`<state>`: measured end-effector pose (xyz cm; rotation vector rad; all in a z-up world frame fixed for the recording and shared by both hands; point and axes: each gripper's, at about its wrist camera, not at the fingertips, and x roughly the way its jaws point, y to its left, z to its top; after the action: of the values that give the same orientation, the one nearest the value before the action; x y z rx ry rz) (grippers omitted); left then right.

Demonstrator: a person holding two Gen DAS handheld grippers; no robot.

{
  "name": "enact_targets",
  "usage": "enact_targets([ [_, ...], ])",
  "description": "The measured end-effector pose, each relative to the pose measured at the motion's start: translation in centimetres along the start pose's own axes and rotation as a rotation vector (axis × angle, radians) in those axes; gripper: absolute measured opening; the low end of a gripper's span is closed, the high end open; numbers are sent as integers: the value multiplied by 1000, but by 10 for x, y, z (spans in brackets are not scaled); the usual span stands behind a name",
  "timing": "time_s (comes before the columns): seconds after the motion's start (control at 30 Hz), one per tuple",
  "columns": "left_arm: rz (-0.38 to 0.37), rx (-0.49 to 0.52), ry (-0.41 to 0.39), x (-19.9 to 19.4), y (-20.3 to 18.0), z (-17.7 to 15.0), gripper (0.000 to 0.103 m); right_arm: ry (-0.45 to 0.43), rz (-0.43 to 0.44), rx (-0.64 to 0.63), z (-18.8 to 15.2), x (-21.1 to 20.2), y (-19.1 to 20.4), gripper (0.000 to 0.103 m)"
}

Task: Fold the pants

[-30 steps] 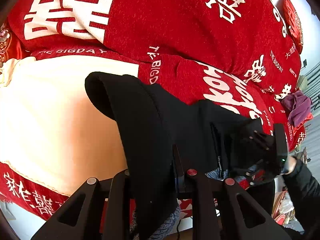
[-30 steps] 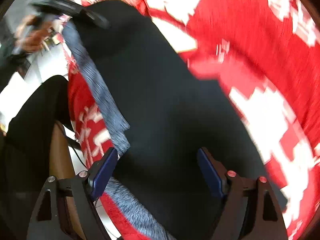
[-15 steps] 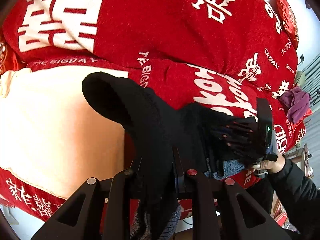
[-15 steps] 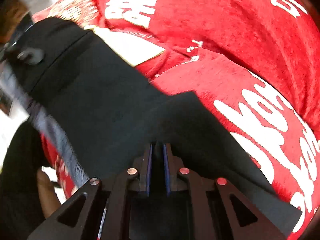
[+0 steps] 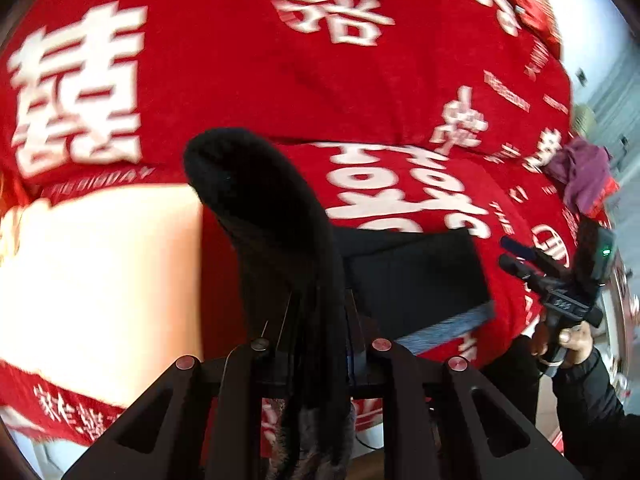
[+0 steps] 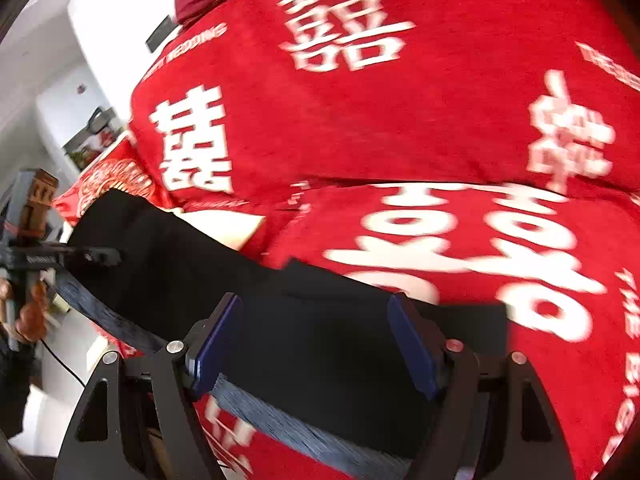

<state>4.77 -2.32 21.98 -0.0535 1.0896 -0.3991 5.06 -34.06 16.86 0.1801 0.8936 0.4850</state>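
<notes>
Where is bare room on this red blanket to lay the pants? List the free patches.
Free: the cream panel left of the pants, and the wide red blanket beyond them, up to the purple cloth at far right. Crowded: the near edge, where the pants lie.

- The right gripper (image 6: 314, 342) was clamped on the black pants (image 6: 320, 332) half a second ago; its jaws have just been opening, and the cloth lies loose between them.
- The bunch of pants in the left gripper (image 5: 316, 320) now arches further ahead.
- In the left wrist view, the right gripper (image 5: 516, 256) has drawn clear of the pants.
</notes>
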Motion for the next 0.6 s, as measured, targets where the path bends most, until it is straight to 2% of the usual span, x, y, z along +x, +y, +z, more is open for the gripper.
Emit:
enact_targets([
  [0.13, -13, 102, 26, 9, -67, 18, 18, -19, -59, 55, -25, -30, -32, 79],
  [0.23, -18, 174, 81, 42, -118, 28, 18, -35, -82, 96, -42, -44, -52, 79],
  [0.47, -8, 221, 255, 155, -202, 35, 18, -36, -106, 203, -74, -50, -90, 79],
  [0.6, 41, 244, 334, 212, -225, 22, 20, -15, -104, 234, -93, -45, -100, 79],
])
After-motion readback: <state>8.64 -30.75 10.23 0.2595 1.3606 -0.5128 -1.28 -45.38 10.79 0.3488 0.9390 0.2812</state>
